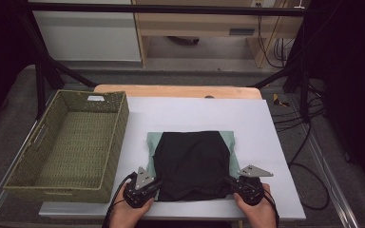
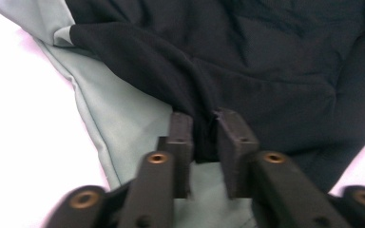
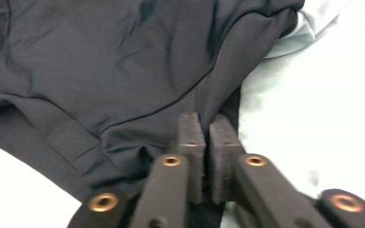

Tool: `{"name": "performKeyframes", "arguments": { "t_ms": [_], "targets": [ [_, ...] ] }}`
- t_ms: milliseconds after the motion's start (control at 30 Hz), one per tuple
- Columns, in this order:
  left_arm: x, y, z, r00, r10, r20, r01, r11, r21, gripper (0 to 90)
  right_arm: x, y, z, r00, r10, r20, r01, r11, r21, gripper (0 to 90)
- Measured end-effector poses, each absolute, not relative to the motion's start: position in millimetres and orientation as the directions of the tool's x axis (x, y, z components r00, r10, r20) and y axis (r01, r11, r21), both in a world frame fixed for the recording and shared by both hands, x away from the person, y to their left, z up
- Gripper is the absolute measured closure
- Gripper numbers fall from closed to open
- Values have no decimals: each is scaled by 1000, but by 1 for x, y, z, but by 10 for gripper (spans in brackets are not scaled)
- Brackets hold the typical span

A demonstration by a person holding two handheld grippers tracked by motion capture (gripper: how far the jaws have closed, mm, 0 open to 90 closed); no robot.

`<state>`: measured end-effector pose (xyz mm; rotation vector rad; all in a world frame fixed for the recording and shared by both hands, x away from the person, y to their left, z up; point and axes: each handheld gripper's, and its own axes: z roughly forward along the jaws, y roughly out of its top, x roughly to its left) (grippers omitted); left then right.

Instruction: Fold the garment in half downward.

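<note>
Risk: left gripper (image 1: pixel 156 184) and right gripper (image 1: pixel 230 182) jaws clamped on black garment (image 1: pixel 192 164) near corners, tabletop (image 1: pixel 195 114) 6 o'clock. Thin pinch may slip; green cloth (image 1: pixel 230 140) underneath may lift along.

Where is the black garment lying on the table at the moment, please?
In the high view, the black garment lies at the near middle of the white table, on a pale green cloth, right of the woven basket, pinched at its near corners by both claws.
</note>
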<state>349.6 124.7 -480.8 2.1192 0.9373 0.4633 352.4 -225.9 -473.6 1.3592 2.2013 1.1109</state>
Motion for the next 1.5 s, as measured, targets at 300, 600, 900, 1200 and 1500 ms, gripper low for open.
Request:
{"name": "performKeyframes", "arguments": {
  "t_ms": [300, 600, 900, 1200, 1500],
  "targets": [
    [348, 131, -475, 657, 754, 28, 473, -441, 763, 880, 349, -228, -467, -496, 861, 112, 597, 244, 765, 884],
    [347, 137, -473, 622, 782, 43, 452, -403, 796, 720, 348, -236, -461, -494, 862, 113, 544, 205, 814, 627],
    [351, 142, -473, 591, 805, 44, 464, -384, 798, 609, 352, -263, -463, -370, 923, 104, 561, 133, 817, 576],
    [354, 146, -476, 572, 819, 49, 487, -387, 783, 551, 366, -264, -482, -351, 930, 111, 656, 160, 738, 560],
    [356, 146, -478, 565, 824, 51, 497, -389, 775, 517, 366, -263, -481, -393, 914, 98, 650, 201, 733, 875]
  ]
}}
